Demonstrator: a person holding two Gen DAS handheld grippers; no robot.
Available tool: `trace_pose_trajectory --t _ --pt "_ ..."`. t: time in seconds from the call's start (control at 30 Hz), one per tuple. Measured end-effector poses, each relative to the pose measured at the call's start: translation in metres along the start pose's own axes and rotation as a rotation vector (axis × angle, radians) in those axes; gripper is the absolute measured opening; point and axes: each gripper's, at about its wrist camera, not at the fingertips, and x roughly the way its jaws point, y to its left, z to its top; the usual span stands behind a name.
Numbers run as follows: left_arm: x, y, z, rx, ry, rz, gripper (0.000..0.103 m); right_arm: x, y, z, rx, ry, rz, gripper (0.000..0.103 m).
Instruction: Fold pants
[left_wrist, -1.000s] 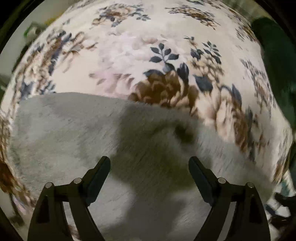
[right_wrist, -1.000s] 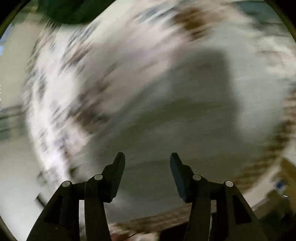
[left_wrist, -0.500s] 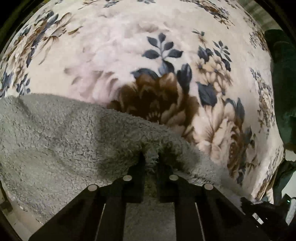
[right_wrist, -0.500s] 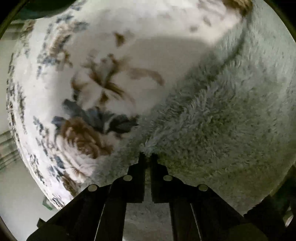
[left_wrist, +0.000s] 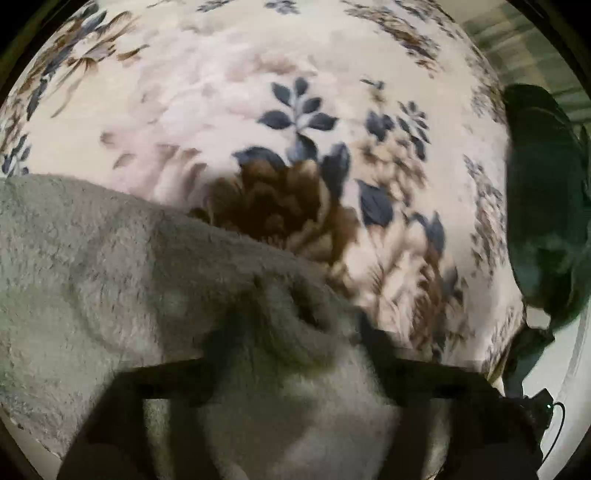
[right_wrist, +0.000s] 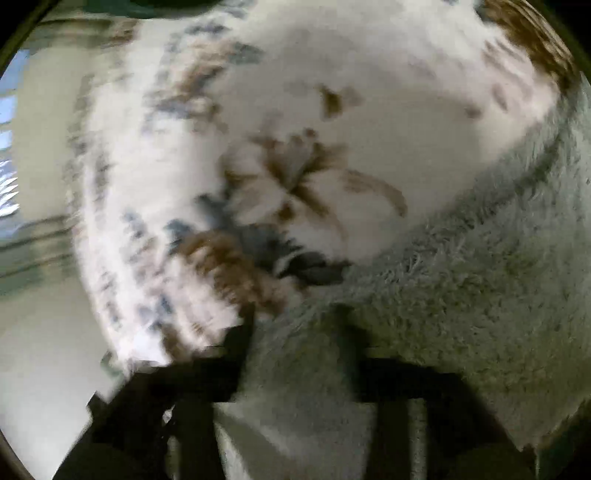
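Fluffy grey pants (left_wrist: 110, 288) lie on a floral blanket (left_wrist: 258, 110). In the left wrist view my left gripper (left_wrist: 291, 328) has its fingers apart, with a bunched ridge of the pants' edge between them. In the right wrist view the pants (right_wrist: 461, 277) fill the lower right, and my right gripper (right_wrist: 299, 332) also has its fingers apart with the pants' edge lying between them. Both views are blurred by motion. The rest of the pants is out of view.
The cream blanket with brown and blue flowers (right_wrist: 295, 177) covers the bed. A dark green garment (left_wrist: 543, 206) lies at the right edge of the left wrist view. Pale floor (right_wrist: 40, 350) shows past the blanket's left edge.
Half a second ago both grippers were shut on the pants' edge. Now both have opened and the fabric sits loose between the fingers.
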Motion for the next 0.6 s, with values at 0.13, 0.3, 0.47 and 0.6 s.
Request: trace_pose_trajectory --t 0.13,0.3,0.47,0.6 --pt "-0.02 -0.015 -0.026 0.07 -0.041 0.037 0.085 -0.063 -0.039 -0.02 -0.046 -0.074 0.026 0.074" --pt "-0.028 -0.037 -0.074 0.164 -0.072 0.089 0.085 -0.151 -0.156 -0.043 0.155 -0.228 -0.038 0.075" --pt "0.015 -0.056 -0.136 0.269 0.039 0.165 0.085 -0.203 -0.294 -0.047 0.432 -0.371 -0.078 0.075" --pt "0.049 -0.065 -0.177 0.352 0.106 0.248 0.085 -0.212 -0.35 -0.024 0.477 -0.446 -0.006 0.075"
